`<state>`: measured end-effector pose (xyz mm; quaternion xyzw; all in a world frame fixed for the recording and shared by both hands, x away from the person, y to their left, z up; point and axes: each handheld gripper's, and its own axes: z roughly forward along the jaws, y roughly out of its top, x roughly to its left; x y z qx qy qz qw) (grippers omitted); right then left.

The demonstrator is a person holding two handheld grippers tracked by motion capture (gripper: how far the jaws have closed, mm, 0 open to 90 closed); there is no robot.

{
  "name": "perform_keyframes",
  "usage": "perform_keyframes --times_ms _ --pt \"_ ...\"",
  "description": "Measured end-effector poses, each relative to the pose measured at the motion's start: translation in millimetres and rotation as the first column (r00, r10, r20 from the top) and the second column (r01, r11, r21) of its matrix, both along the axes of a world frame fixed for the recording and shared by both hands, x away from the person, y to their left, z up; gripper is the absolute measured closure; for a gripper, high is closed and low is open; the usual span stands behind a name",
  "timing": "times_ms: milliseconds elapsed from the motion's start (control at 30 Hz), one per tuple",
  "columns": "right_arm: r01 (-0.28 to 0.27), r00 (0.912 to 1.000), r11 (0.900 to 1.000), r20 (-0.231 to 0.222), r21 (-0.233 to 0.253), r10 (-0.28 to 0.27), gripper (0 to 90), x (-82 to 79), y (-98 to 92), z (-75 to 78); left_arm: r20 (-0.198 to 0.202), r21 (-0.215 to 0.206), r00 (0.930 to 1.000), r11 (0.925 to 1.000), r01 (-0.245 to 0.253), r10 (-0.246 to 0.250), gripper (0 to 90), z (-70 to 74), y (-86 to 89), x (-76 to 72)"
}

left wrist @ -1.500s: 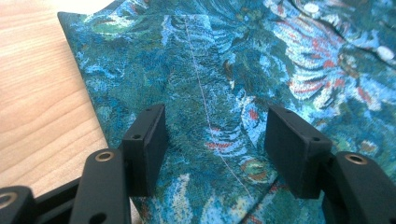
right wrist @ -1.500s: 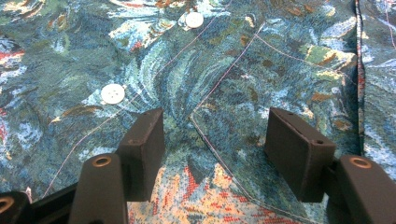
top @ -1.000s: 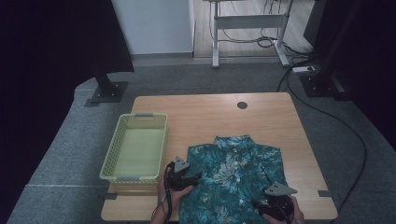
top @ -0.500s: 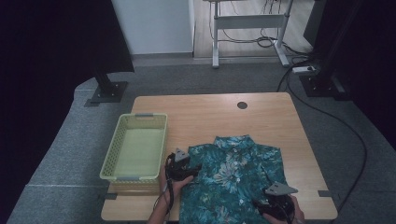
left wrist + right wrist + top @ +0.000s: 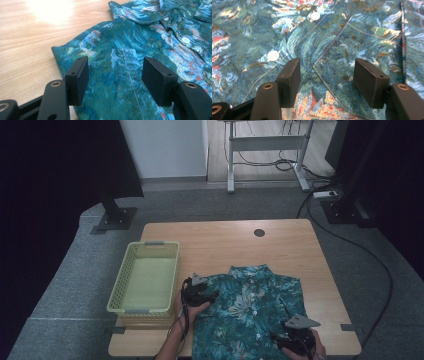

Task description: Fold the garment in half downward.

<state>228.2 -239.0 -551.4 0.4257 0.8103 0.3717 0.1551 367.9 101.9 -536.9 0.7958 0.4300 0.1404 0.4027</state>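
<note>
High view: dim overall, surroundings near black; the table (image 5: 225, 245) is evenly lit from above and throws soft shadows. Left gripper view: blown-out glare patch on the wood beyond and to the left of the left gripper (image 5: 115, 72); the shirt (image 5: 140, 50) is sharp near the jaws and softens farther off. Right gripper view: flat, even light, fabric slightly soft, jaws a little blurred at the bottom edge.

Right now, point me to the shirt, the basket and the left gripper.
shirt (image 5: 250, 315), high view, middle of the front panel.
basket (image 5: 116, 300), high view, left wall.
left gripper (image 5: 214, 296), high view, between its fingertips, over the shirt's left edge.
</note>
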Motion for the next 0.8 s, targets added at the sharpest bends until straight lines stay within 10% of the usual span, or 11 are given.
perform_keyframes --times_ms 800 --pt "-0.002 1.0 1.0 0.006 0.021 0.002 38.6 0.7 -1.0 0.6 -0.012 0.016 0.9998 0.9998 -0.013 0.014 38.5 4.7 -2.2 46.1"
